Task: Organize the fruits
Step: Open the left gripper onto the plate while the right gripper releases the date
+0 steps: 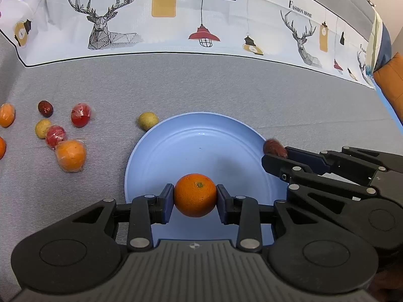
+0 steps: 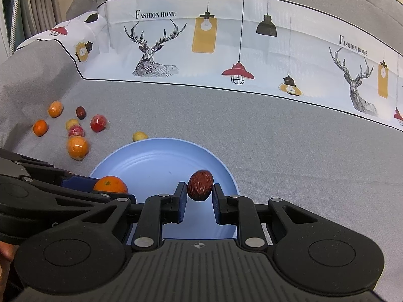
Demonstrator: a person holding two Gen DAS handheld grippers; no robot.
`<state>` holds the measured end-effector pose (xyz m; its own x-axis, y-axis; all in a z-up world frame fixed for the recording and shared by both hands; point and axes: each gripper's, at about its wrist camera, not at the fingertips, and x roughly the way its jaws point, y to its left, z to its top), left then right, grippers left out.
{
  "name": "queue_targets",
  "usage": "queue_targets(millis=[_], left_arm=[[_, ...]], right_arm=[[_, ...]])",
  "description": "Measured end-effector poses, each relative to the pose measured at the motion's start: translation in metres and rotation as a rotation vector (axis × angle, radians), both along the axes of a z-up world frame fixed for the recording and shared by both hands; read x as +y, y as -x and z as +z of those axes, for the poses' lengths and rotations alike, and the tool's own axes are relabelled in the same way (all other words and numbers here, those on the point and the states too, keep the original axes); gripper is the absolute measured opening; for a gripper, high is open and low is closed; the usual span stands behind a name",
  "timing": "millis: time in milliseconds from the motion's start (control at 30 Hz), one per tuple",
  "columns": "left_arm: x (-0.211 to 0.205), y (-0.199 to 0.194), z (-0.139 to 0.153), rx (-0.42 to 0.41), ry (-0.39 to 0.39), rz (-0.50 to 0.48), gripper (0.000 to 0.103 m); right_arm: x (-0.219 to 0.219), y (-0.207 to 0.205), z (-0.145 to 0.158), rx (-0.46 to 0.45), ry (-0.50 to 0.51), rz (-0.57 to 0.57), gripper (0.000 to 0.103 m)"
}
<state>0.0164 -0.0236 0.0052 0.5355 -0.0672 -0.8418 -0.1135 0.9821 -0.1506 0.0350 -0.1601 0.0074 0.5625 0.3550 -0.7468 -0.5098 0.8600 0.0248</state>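
A light blue plate [image 1: 196, 146] lies on the grey cloth, and both grippers hover over its near half. My left gripper [image 1: 195, 191] is shut on a bare orange [image 1: 194, 202], stem end up, just above the plate's near side. My right gripper [image 2: 200, 189] is shut on a wrinkled dark red date [image 2: 200, 185] over the plate's [image 2: 156, 161] right side. In the left wrist view that date [image 1: 273, 147] shows at the plate's right rim, at the right gripper's tips. The orange [image 2: 110, 185] shows at the left in the right wrist view.
Loose fruit lies left of the plate: a wrapped orange [image 1: 71, 155], two wrapped red fruits [image 1: 80, 114], yellowish fruits [image 1: 148, 120], a dark date [image 1: 45, 108] and more oranges [image 1: 6, 114]. A printed white cloth [image 1: 176, 25] runs along the back. An orange cushion [image 1: 390, 80] sits far right.
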Motion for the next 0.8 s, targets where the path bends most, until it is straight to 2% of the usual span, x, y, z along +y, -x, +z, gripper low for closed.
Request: queue_targets(millis=[67, 133, 200, 500, 800], left_arm=[[0.0016, 0.0004, 0.0006, -0.005, 0.005, 0.004, 0.042], [0.0030, 0.0010, 0.0016, -0.013, 0.011, 0.010, 0.049], [0.0034, 0.0009, 0.0021, -0.017, 0.010, 0.012, 0.050], [0.0058, 0.0016, 0.0013, -0.018, 0.014, 0.013, 0.050], [0.0075, 0.0014, 0.0018, -0.021, 0.023, 0.013, 0.050]], right_arm=[[0.0001, -0.0006, 0.0006, -0.002, 0.004, -0.006, 0.027], [-0.0014, -0.0019, 0.0004, 0.000, 0.003, -0.019, 0.028], [-0.0036, -0.0034, 0.0001, 0.006, -0.004, -0.034, 0.032], [-0.0044, -0.0051, 0.0003, 0.003, 0.006, -0.056, 0.040], [-0.0047, -0.0052, 0.0011, -0.005, 0.006, -0.062, 0.041]])
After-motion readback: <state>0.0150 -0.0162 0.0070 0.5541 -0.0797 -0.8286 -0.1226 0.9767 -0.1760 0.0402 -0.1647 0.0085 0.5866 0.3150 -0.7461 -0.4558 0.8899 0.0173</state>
